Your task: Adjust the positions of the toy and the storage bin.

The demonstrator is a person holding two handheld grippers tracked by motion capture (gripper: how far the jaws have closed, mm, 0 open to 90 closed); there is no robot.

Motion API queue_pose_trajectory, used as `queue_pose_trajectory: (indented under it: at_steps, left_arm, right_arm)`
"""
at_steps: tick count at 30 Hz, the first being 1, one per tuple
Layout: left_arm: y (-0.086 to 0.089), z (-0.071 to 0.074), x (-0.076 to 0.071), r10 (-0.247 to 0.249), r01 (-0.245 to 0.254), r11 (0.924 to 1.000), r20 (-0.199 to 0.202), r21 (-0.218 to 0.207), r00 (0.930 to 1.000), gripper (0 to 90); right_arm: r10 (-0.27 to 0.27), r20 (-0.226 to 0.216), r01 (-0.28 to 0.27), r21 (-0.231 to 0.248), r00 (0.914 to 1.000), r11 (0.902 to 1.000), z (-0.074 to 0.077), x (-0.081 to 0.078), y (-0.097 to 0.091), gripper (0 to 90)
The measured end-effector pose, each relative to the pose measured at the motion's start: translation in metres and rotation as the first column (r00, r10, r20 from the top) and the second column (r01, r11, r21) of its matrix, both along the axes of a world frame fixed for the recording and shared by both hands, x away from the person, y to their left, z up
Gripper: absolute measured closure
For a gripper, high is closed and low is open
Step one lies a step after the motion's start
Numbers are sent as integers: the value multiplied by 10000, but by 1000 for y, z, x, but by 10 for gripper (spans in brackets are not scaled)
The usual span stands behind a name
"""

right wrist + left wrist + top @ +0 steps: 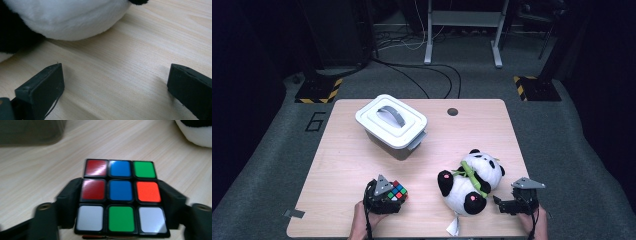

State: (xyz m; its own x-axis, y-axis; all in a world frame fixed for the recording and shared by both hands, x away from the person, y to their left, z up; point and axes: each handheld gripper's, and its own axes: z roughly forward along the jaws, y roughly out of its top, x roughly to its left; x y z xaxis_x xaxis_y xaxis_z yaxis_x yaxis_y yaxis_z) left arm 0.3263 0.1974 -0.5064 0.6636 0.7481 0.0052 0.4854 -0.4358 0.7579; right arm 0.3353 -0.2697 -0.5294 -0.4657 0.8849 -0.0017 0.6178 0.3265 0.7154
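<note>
two jaws of the left gripper (120, 202) are clamped on the cube (121, 197) near the table's (342, 165) front edge; if lifted unevenly, it could be twisted loose. the right gripper (113, 87) is held spread, empty, beside the panda (472, 182).

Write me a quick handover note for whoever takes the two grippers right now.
Left gripper: jaws against both sides of the puzzle cube, which sits on the table at the near edge; grip looks made, not lifted.
Right gripper: open, nothing between its jaws, resting beside the plush panda.
Lidded white box stands at the far left of the table, lid on.
Done: cube gripped.
Left, probably: lift the cube; where it goes is unclear, and the box would need opening first.
</note>
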Motion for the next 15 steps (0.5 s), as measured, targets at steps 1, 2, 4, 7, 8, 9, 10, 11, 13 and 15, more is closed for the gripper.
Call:
queue_pose_trajectory:
  at_steps: [1, 2, 4, 7, 8, 9, 10, 11, 13, 15]
  left_arm:
    - [-1, -1, -1, 68, -68, 10000, 60, -34, 10000, 328]
    - [-1, -1, -2, 83, -83, 10000, 133, -11, 9999, 331]
    - [0, -2, -3, 159, -158, 9999, 281, -44, 9995, 336]
    - [3, -3, -4, 244, -239, 9996, 293, -160, 9993, 336]
    - [5, -2, -4, 267, -262, 9995, 331, -155, 9991, 337]
    - [6, -2, -4, 290, -285, 9994, 298, -187, 9991, 336]
    - [8, -1, -4, 315, -309, 9994, 352, -172, 9989, 336]
    - [10, 0, -4, 356, -350, 9992, 342, -200, 9988, 337]
    - [14, 3, -4, 450, -439, 9987, 413, -269, 9981, 337]
    - [17, 5, -4, 538, -519, 9978, 470, -404, 9974, 336]
  right_arm:
    - [1, 0, -1, 0, 10000, 10000, 0, 0, 0, 2]
    - [0, 0, 0, 1, 10000, 10000, 0, 0, 0, 2]
    - [3, 2, -3, -3, 10000, 10000, 0, 0, 0, 2]
    - [0, 0, 0, -1, 10000, 10000, 0, 0, 0, 2]
    - [3, 2, -3, -3, 10000, 10000, 0, 0, 0, 2]
    - [1, 2, -1, 0, 10000, 10000, 0, 0, 0, 2]
    - [-1, 0, 1, 1, 10000, 10000, 0, 0, 0, 2]
    - [2, 1, -2, -2, 10000, 10000, 0, 0, 0, 2]
    - [-1, 0, 1, 0, 10000, 10000, 0, 0, 0, 2]
    - [3, 4, -3, -3, 10000, 10000, 0, 0, 0, 2]
